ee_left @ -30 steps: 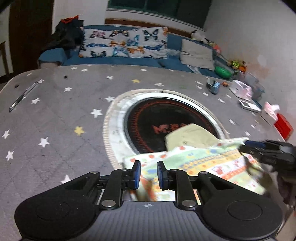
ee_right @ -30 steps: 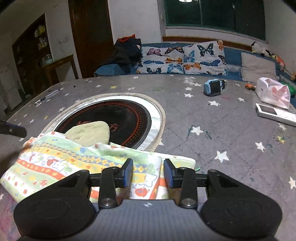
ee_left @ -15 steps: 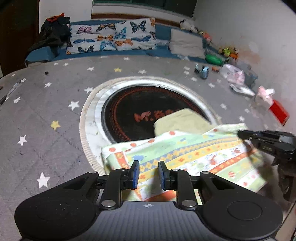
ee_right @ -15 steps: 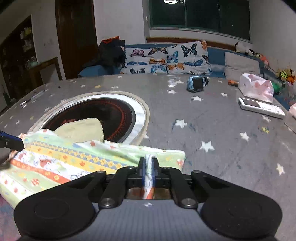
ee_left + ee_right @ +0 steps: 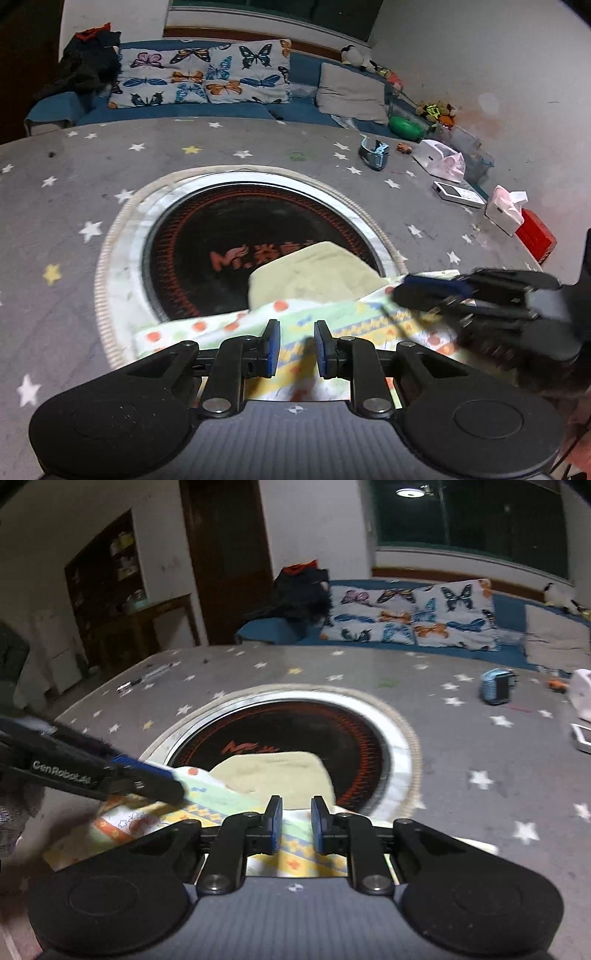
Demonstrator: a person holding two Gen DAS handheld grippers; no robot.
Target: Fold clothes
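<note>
Patterned cloth (image 5: 332, 317) edge—probably between fingers (image 5: 271, 347)

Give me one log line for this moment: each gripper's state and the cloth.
left gripper: open | right gripper: open, jaws just reopening | colourful patterned cloth: bunched on grey star-print table cover

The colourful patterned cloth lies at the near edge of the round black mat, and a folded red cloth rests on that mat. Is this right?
Not quite. The folded cloth on the round black mat is pale yellow, not red, as the left wrist view shows. The patterned cloth does lie at the mat's near edge.
</note>
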